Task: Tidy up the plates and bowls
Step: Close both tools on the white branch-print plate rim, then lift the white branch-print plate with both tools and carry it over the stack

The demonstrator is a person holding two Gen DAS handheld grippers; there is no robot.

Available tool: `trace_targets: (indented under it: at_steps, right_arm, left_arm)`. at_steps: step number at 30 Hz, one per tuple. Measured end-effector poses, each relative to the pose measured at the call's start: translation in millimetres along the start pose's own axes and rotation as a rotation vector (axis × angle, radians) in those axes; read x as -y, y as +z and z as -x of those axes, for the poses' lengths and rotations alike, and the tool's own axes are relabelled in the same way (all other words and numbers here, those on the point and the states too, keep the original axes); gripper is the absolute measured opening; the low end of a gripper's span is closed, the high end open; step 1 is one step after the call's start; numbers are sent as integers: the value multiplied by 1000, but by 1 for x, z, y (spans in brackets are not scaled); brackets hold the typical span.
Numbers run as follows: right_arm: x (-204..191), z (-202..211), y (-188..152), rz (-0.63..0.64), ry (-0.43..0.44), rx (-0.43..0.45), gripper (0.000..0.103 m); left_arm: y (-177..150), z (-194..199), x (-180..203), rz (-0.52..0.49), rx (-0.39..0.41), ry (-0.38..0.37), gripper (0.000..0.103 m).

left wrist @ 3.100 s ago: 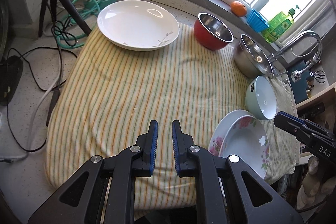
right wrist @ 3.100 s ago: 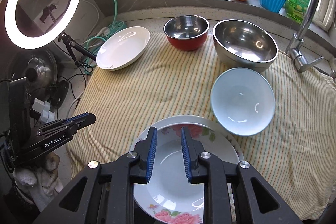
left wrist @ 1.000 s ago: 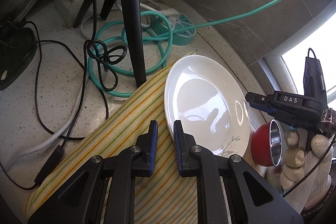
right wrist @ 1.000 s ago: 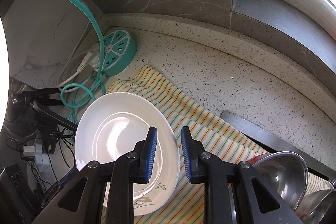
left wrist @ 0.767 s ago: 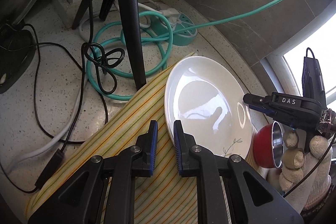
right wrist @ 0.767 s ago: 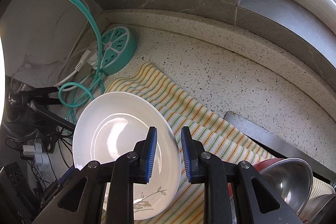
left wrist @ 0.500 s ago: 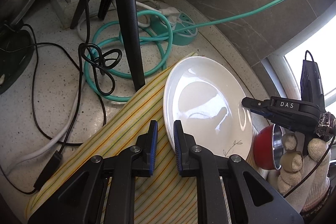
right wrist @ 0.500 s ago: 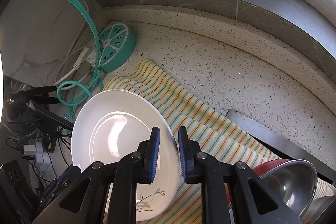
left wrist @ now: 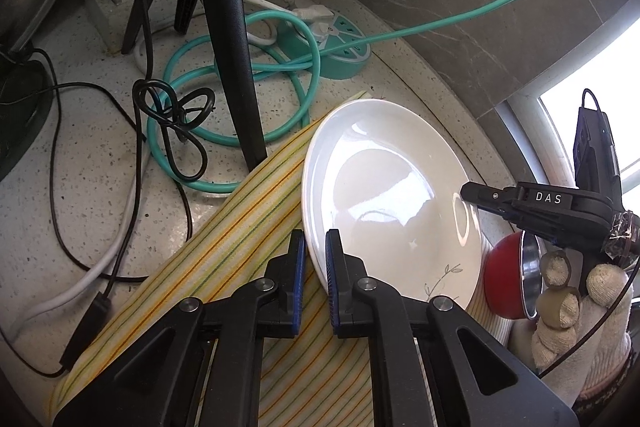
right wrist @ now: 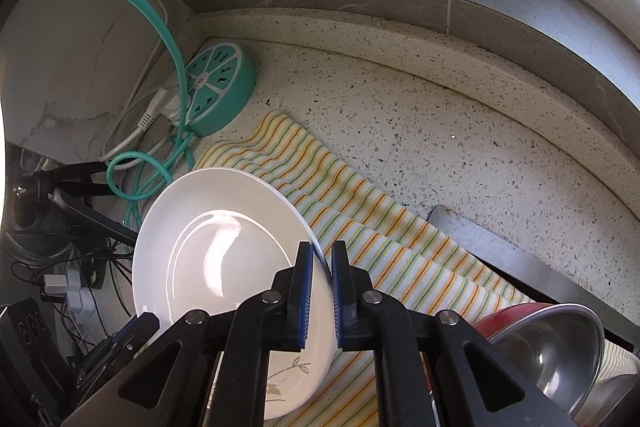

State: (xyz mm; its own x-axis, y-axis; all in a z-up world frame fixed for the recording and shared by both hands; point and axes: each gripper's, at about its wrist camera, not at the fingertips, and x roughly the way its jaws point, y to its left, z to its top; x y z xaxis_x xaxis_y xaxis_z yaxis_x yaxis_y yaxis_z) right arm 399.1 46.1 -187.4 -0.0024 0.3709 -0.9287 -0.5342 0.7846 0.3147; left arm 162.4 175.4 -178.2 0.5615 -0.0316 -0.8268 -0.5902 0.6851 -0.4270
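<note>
Clutter crowds the far corner of the speckled bench (right wrist: 420, 131): a teal round power strip (right wrist: 218, 93), its coiled teal cable (left wrist: 240, 75), black cords and a black tripod leg (left wrist: 232, 39) just beside the striped cloth (left wrist: 248, 251); a red steel-lined bowl (left wrist: 510, 277) sits near the plate. The white plate (left wrist: 384, 195), glossy with a small leaf sprig near its rim, lies tilted over the cloth's corner; the left gripper (left wrist: 315, 279) has its fingers closed on the near rim and the right gripper (right wrist: 320, 297) has its fingers closed on the opposite rim.

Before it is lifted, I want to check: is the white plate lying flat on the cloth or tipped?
Tipped. The plate leans with one rim raised off the striped cloth, each rim between the fingers of the left gripper and right gripper.
</note>
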Motion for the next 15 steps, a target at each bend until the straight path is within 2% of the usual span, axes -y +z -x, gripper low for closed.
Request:
trace_targets:
  at_steps: [15]
  right_arm:
    - [-5, 5, -20, -8, 18, -25, 8]
  left_arm:
    - [-7, 20, -10, -34, 11, -3, 8]
